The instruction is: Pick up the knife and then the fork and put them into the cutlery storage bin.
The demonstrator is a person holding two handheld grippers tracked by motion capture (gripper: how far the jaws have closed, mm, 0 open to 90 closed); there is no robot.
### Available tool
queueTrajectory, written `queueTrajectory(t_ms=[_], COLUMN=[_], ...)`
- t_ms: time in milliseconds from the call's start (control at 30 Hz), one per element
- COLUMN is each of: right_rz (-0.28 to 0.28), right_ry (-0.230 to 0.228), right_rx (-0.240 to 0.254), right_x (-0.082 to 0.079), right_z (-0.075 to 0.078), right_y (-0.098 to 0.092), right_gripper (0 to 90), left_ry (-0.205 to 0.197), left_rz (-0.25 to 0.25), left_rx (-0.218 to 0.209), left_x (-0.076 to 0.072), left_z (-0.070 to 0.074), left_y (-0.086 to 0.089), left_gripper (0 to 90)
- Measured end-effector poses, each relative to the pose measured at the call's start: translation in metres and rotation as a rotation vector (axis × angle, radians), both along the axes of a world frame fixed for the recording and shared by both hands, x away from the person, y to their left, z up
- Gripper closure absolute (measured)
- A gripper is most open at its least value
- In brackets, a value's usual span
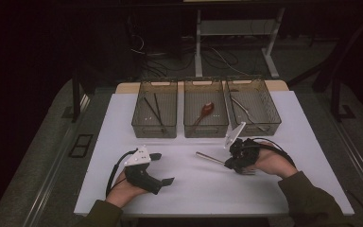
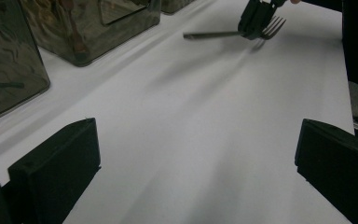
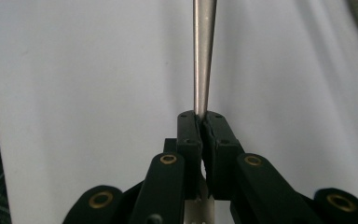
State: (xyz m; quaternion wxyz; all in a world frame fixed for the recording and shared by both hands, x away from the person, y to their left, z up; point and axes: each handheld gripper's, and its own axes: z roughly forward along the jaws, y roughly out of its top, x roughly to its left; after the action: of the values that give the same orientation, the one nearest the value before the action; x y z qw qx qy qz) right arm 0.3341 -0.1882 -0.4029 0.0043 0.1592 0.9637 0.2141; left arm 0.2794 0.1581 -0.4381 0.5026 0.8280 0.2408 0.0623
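White tabletop (image 1: 189,189), dark room, grey floor (image 1: 38,179)

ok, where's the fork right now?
High view: the fork is clamped in the right hand-held gripper, right of centre over the white table, below the right-hand bin.

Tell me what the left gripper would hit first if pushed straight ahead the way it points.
Probably nothing on the white table; the left gripper faces bare surface. Farther on is the fork, held in the right gripper, though depth is unclear.
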Motion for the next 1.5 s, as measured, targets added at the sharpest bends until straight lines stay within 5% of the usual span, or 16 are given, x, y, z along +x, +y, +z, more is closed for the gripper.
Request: queueTrajectory(t_ms=[400,733,1133,1500], right_rz=[-0.113,-0.246,-0.384,-0.485], right_ry=[-0.035,-0.062,-0.137,-0.231], right_rx=[0.118,0.264,0.38,0.437], right_x=[0.006,0.012,0.026,0.047], right_z=[0.009,0.025,0.041,0.059], right_y=[-0.016,-0.038,-0.067,-0.085], right_gripper=[84.5,84.5,84.5,84.5], left_ry=[-0.003,0.0,-0.002,0.001], left_rz=[-0.001,-0.001,-0.003,-0.001], left_rx=[0.007,0.008,0.007,0.009], left_x=[0.0,0.0,0.0,0.0], left_z=[0.0,-0.001,-0.001,-0.001], left_y=[0.0,-0.001,-0.002,-0.002], left_gripper=[0.0,0.0,0.0,0.0])
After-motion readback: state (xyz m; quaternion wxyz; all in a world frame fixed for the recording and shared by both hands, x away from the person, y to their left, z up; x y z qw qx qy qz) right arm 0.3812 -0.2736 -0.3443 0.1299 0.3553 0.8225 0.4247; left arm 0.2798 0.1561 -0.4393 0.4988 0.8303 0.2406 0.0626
